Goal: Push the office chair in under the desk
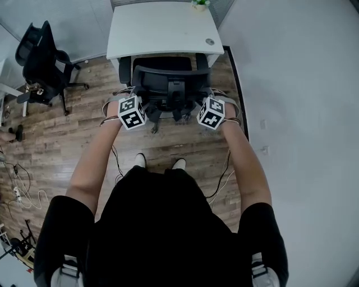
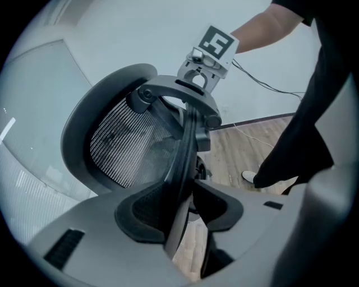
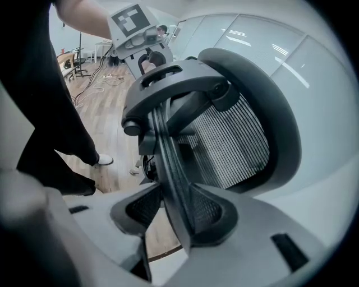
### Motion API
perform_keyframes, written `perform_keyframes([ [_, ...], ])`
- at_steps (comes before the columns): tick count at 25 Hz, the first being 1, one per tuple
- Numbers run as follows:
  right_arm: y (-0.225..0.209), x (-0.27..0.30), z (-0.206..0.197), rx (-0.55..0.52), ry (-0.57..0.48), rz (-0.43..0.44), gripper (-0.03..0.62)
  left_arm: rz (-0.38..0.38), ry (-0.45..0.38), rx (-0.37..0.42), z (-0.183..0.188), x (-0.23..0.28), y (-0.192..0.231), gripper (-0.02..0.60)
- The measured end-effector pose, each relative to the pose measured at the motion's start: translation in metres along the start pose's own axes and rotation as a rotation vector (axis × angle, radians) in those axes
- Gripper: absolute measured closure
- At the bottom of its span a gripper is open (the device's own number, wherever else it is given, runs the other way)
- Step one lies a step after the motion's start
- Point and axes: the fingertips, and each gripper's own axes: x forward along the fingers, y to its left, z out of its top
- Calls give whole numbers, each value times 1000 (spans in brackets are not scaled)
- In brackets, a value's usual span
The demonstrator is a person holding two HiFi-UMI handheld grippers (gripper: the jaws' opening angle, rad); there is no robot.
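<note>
A black mesh office chair (image 1: 168,84) stands with its seat partly under the white desk (image 1: 157,28) and its backrest toward me. My left gripper (image 1: 141,100) grips the left edge of the backrest, my right gripper (image 1: 203,100) the right edge. In the left gripper view the backrest's rim (image 2: 182,151) runs between the jaws of the left gripper (image 2: 182,210), and the pads close on it. In the right gripper view the rim (image 3: 165,151) sits the same way in the right gripper (image 3: 179,216). The mesh panel (image 3: 235,140) curves away behind.
A second black chair (image 1: 42,61) stands at the far left on the wood floor. A white wall (image 1: 297,84) runs close along the right of the desk. Cables (image 1: 22,193) lie at the left. A small plant (image 1: 199,4) sits on the desk's far edge. My shoes (image 1: 140,161) are just behind the chair.
</note>
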Motion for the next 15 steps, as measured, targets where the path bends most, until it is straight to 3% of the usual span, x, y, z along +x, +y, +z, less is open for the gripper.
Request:
perform_keyframes([
  [6,0,0,-1,-6,-28,4,442,50,-28,-17,3,0,2,408],
  [10,0,-4,3,14,-71,17,441,118,-107,-84,8,-12,4,391],
  [15,-2,-22,11,24,-143,16,441,171,-149,-128,14,-31,0,390],
])
